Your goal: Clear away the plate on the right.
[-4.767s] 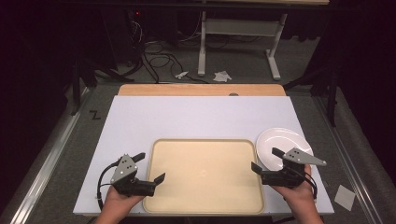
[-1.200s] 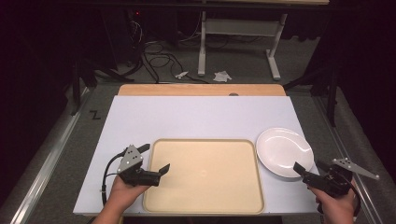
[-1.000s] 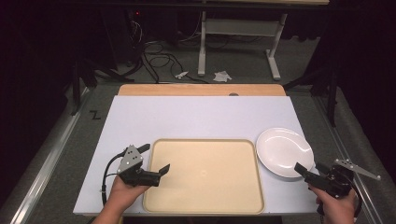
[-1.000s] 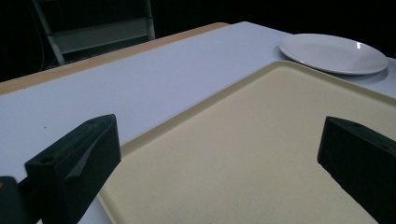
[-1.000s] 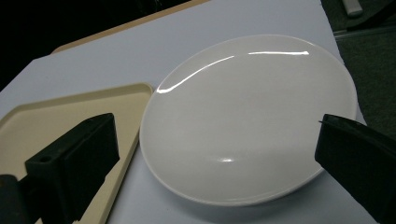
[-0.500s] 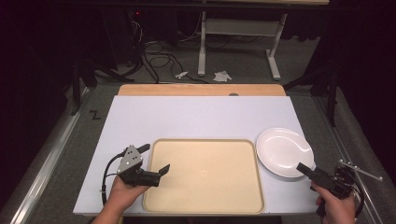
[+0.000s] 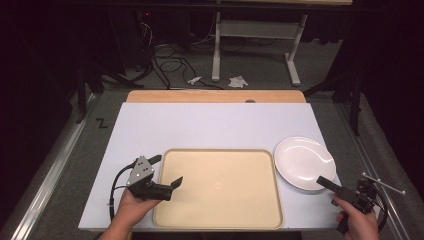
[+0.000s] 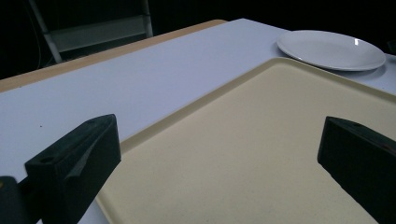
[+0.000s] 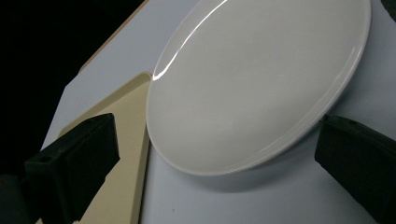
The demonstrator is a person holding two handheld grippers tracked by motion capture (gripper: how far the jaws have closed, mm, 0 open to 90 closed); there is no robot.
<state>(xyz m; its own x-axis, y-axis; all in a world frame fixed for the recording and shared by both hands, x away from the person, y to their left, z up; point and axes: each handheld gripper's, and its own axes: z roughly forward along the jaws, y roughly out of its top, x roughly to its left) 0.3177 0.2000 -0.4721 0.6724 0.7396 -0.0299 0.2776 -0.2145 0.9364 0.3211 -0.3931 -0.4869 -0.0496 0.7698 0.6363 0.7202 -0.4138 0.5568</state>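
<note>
A beige tray (image 7: 217, 187) lies at the near middle of the white table (image 7: 215, 125), with nothing on it. Just right of it sits a white plate (image 7: 305, 162), also bare. My left gripper (image 7: 166, 171) is open at the tray's near left corner, its jaws wide apart over the tray rim (image 8: 154, 135). The plate (image 8: 329, 49) lies far off in the left gripper view. Near the table's front right corner my right gripper (image 7: 330, 191) is open. It faces the plate (image 9: 261, 79), whose near rim lies between the jaws, with the tray's corner (image 9: 119, 140) at the left.
A wooden strip (image 7: 215, 96) runs along the table's far edge. Beyond it are cables (image 7: 165, 55) and white desk legs (image 7: 255, 35) on the dark floor. The table's right edge lies close by my right hand (image 7: 357, 225).
My right gripper left the tray's right edge, swung out to the table's front right corner and now edges in toward the plate's near rim. The left gripper shifted slightly, then held still.
</note>
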